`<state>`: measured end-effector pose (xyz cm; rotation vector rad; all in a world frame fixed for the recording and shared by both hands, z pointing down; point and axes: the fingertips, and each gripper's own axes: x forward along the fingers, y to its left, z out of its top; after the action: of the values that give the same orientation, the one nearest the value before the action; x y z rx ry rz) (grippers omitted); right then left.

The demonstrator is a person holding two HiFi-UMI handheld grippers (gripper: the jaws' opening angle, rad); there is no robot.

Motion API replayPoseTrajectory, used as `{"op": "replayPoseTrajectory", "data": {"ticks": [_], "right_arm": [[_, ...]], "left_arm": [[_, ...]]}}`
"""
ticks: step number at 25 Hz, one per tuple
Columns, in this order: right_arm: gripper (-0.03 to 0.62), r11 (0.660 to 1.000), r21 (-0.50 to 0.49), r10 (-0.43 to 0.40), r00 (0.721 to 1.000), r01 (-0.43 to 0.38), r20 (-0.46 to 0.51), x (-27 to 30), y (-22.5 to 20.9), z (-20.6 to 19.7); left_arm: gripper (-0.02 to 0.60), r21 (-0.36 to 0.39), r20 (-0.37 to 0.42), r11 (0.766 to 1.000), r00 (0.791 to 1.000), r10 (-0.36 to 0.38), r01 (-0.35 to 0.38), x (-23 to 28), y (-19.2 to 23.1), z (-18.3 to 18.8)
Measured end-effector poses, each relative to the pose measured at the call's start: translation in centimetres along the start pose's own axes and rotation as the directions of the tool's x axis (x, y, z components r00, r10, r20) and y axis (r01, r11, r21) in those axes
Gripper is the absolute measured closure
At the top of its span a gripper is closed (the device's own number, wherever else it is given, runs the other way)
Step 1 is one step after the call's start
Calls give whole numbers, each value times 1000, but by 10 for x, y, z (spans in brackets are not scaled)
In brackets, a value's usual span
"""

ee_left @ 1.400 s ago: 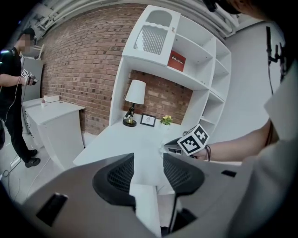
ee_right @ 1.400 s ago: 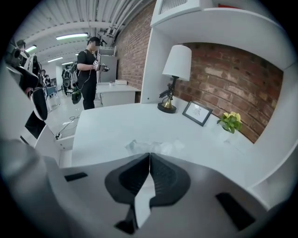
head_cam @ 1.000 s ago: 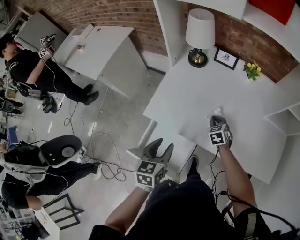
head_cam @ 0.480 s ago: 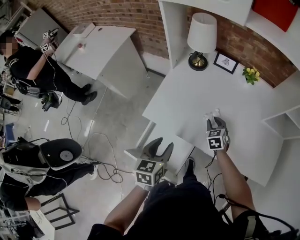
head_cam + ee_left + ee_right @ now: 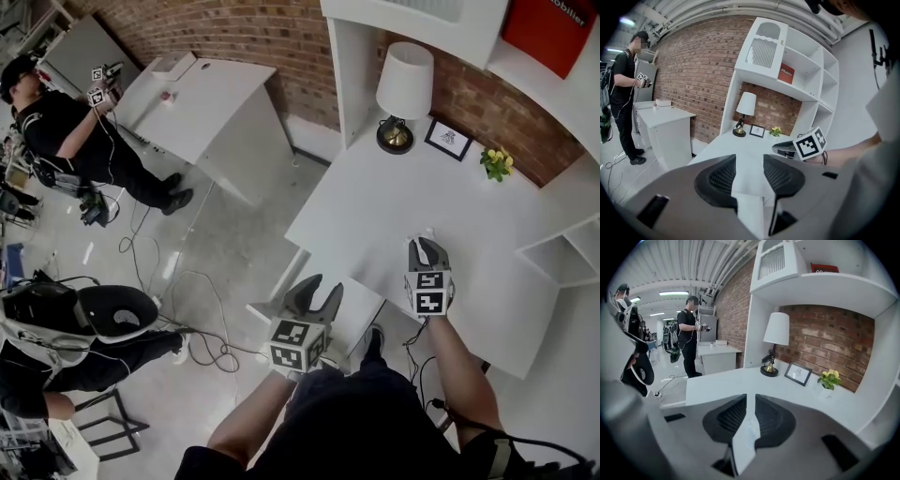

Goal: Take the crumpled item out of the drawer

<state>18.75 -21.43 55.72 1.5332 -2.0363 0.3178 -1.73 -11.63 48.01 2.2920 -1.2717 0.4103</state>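
Step in hand: the release. The crumpled item (image 5: 429, 232) shows as a small white scrap on the desk (image 5: 375, 206), near its front edge and just past the tips of the right gripper (image 5: 425, 247).

The right gripper's jaws stand a narrow gap apart and have just been closing. In the right gripper view a pale rumpled patch shows in that gap, but the pads do not press on it. We read the item as lying free, not held.

The left gripper (image 5: 323, 287) hangs over the open drawer (image 5: 364, 307) below the desk's front edge. Its jaws are wide apart, though they have just closed a little, and nothing is between them but white surface beyond.

We judge the take-out itself done: the item is out of the drawer and on the desk. The next move, as we see it, is to draw the right gripper back clear without dragging the scrap toward the edge. The drawer stands open, should it need shutting.
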Motion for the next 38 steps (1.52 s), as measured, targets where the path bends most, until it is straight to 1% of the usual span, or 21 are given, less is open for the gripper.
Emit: {"op": "replayPoseTrajectory", "data": {"ticks": [6, 9, 16, 20, 24, 29, 33, 38], "right_arm": [[557, 999, 29, 23, 996, -25, 86, -28, 16, 41], [568, 998, 25, 45, 990, -49, 134, -41, 28, 62], [586, 994, 13, 105, 964, -111, 243, -72, 54, 111], [592, 992, 0, 124, 950, -130, 285, -88, 62, 132], [594, 990, -28, 142, 934, -140, 327, -100, 69, 147], [594, 985, -39, 172, 909, -170, 379, -120, 77, 163], [594, 984, -29, 174, 899, -177, 403, -130, 77, 169], [594, 983, -18, 176, 894, -185, 412, -135, 78, 169]], "left_arm": [[420, -9, 60, 999, 997, 39, -38, -14, 11, 18], [426, -10, 81, 999, 996, 49, -48, -19, 13, 25], [436, -34, 148, 999, 988, 44, -40, -29, 12, 52], [451, -6, 202, 998, 978, 57, -58, -39, 12, 74], [477, 25, 234, 996, 969, 77, -85, -47, 18, 86], [497, 32, 267, 994, 959, 92, -104, -57, 22, 97], [499, 36, 267, 995, 960, 84, -97, -58, 19, 97], [499, 37, 252, 996, 965, 69, -81, -54, 16, 89]]}}
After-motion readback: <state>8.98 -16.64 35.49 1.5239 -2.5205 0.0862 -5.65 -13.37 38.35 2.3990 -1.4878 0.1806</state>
